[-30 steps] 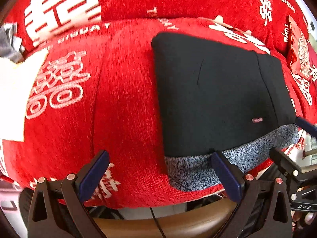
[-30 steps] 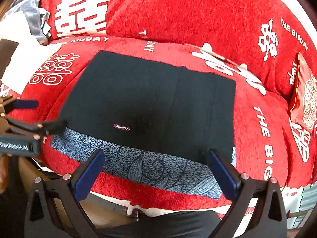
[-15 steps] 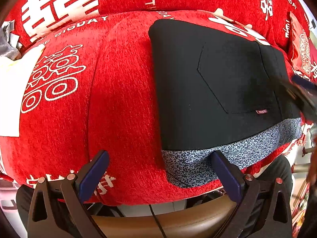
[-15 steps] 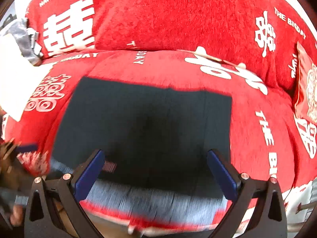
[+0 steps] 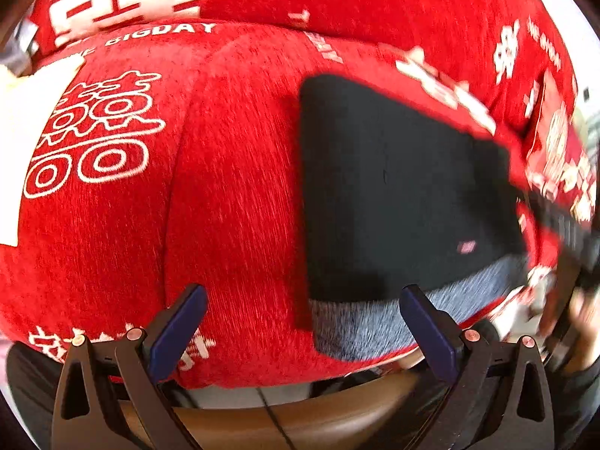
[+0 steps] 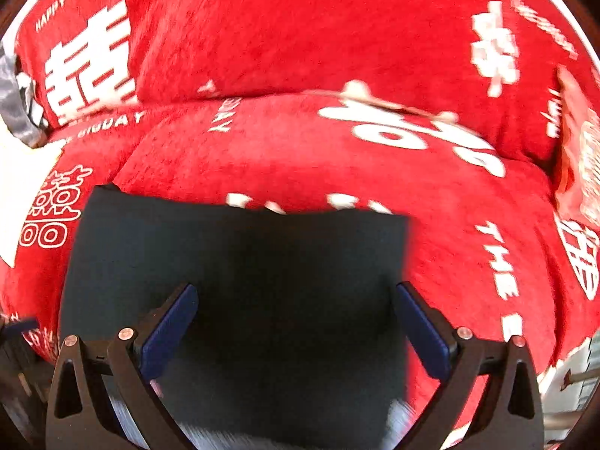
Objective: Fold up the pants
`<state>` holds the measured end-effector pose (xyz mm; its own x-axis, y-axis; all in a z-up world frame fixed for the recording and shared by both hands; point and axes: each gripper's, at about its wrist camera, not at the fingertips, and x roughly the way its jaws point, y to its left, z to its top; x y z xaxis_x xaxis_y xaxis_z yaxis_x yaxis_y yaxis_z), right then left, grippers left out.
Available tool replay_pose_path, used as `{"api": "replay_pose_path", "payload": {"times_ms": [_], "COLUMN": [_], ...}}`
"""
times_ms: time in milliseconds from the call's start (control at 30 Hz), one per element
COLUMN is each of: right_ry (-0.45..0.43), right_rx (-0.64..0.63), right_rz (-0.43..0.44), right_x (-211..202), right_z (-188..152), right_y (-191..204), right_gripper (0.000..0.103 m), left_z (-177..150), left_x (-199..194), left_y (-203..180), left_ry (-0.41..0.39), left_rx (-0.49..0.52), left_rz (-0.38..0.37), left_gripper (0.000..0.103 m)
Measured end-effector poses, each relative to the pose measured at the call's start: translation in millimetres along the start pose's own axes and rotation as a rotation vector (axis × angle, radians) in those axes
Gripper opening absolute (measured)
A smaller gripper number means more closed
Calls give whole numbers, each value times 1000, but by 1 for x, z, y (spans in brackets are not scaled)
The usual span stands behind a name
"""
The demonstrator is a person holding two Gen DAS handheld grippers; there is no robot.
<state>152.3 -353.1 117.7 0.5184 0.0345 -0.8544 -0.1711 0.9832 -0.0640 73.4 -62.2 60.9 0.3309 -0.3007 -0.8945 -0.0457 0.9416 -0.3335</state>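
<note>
We see the pants lying folded into a flat black rectangle on the red sofa cover, which carries white printed characters and lettering. A grey patterned waistband runs along the near edge of the pants, at the front lip of the seat, and a small pink label sits on the black cloth just above it.

Our left gripper hangs in front of the seat edge with its 2 blue-padded fingers spread wide and nothing between them; the right-hand finger is in line with the waistband, but we cannot tell whether it touches it. At the right edge of this view a blurred dark bar, which looks like part of the other gripper, crosses the corner of the pants.

Our right gripper is over the pants, its 2 fingers also wide apart and holding nothing, with black cloth filling the gap. A white sheet lies on the seat to the left, well apart from the pants.
</note>
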Motion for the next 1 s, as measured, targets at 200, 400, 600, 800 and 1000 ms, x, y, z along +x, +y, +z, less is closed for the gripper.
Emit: {"api": "replay_pose_path", "payload": {"times_ms": [200,400,600,800,1000], "right_ry": [41,73,140,158,110], "right_rx": [126,262,368,161,145], "right_rz": [46,288,513,473,454], "right_x": [4,35,68,66,40], "right_z": [-38,-45,-45,-42,-40], "right_y": [-67,-90,-87,-31,-16], "right_gripper": [103,103,103,103,82], "left_z": [33,44,52,53,49], "left_x": [20,54,77,77,52], "left_y": [-12,-30,-44,-60,-70], "left_ry": [43,105,141,111,47], "left_rx": [15,40,41,62,160], "left_rz": [-42,-18,-85,-75,-35], "left_gripper": [103,103,103,90,57]}}
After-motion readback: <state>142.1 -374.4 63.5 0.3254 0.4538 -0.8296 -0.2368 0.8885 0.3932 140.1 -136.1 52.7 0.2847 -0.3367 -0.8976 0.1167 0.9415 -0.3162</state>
